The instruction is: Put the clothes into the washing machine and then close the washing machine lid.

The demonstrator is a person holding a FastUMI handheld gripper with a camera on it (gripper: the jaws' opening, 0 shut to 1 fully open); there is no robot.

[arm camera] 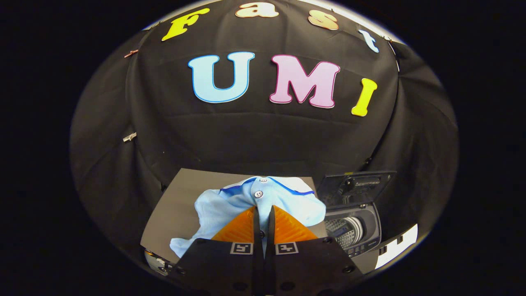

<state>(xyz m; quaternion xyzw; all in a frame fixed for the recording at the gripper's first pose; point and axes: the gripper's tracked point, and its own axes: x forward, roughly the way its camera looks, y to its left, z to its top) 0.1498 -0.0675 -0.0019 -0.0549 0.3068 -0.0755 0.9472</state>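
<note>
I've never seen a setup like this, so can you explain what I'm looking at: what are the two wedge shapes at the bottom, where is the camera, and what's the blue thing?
The camera rides on a hand-held gripper and looks forward along its two fingers, the wedges at the bottom. They stand nearly closed, with light blue cloth in the narrow gap, so they appear to pinch it. The blue thing is a buttoned shirt with a darker trimmed collar, bunched on a dark tabletop. Beside it, on the right, is a small top-loading washing machine; its lid stands open and the metal drum shows inside. The shirt is not in the machine yet.
</note>
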